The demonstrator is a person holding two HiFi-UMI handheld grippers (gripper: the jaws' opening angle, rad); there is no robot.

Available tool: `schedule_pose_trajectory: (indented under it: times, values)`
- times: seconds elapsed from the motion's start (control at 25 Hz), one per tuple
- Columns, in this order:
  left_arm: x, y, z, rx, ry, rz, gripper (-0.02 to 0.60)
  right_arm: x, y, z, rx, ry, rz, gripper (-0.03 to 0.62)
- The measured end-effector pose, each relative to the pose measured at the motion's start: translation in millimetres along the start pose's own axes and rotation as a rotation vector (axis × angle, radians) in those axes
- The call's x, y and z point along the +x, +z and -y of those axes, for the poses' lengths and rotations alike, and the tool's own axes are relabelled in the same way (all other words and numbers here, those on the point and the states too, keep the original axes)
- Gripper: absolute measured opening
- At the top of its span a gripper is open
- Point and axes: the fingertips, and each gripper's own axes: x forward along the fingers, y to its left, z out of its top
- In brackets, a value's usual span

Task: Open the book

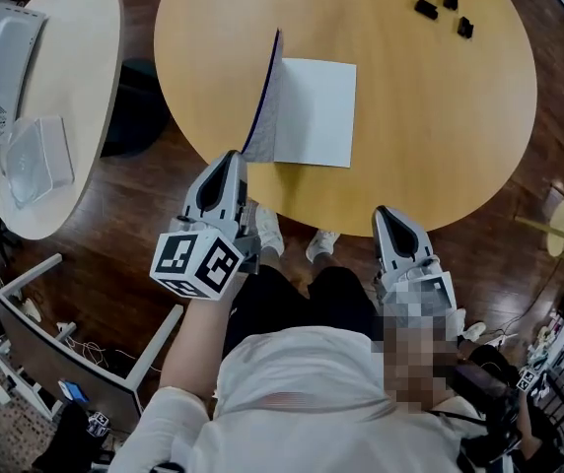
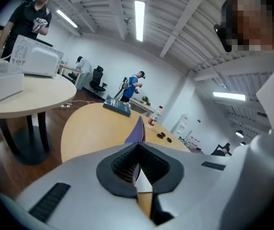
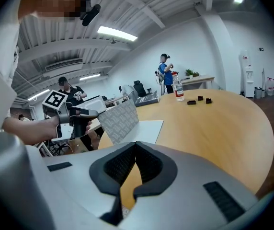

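Observation:
The book lies on the round wooden table near its front edge, with a white page showing. Its purple cover stands almost upright along the left side, patterned grey on the inside. My left gripper is at the cover's near bottom corner, jaws shut on the cover's edge. The left gripper also shows in the right gripper view, next to the raised cover. My right gripper hangs just off the table's front edge, right of the book, shut with nothing in it.
Three small black blocks lie at the table's far right. A water bottle and a dark book are at its far side. A second pale round table at the left carries clear containers. People stand in the background.

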Motion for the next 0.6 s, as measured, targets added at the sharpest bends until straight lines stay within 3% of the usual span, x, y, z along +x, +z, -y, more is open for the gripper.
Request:
schedule_pose_trajectory:
  times: [0.28, 0.6]
  values:
    - [-15.4, -4.8, -45.9, 0.095, 0.099, -0.030, 0.011, 8.1, -0.5, -12.5, -0.011, 0.001, -0.003, 0.005]
    - [-18.6, -25.4, -93.3, 0.079, 0.150, -0.080, 0.011, 16.3, -5.5, -26.4, -0.014, -0.005, -0.019, 0.005]
